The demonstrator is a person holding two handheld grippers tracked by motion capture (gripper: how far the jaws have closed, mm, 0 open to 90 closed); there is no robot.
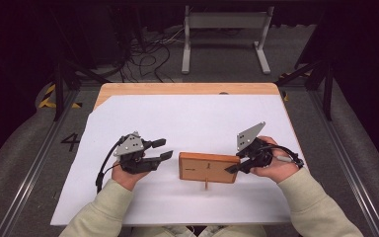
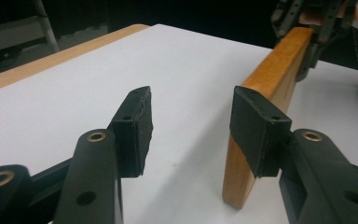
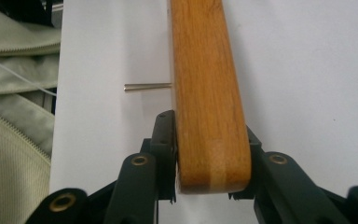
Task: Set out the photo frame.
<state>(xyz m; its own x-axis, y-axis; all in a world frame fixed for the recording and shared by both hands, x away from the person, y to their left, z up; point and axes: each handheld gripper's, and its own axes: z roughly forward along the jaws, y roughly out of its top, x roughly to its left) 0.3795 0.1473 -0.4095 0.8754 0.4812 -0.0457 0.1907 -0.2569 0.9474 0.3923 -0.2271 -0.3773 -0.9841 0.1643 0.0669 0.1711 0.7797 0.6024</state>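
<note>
A brown wooden block (image 1: pixel 208 167) stands on its long edge on the white sheet (image 1: pixel 177 118), with a thin metal pin (image 1: pixel 206 185) sticking out of its near face. My right gripper (image 1: pixel 233 164) holds the block's right end. In the right gripper view the pads (image 3: pixel 168 140) sit against both faces of the block (image 3: pixel 205 70), and the pin (image 3: pixel 147 87) points left. My left gripper (image 1: pixel 167 148) stands open just left of the block, holding nothing. In the left gripper view, my left gripper (image 2: pixel 193 126) has the block (image 2: pixel 270 70) just beyond its right pad.
The white sheet covers most of a wooden table (image 1: pixel 187 89), whose bare edge shows at the back. A grey metal stand (image 1: pixel 224 29) and cables lie on the floor beyond. The person's sleeves (image 1: pixel 103 207) come in at the near edge.
</note>
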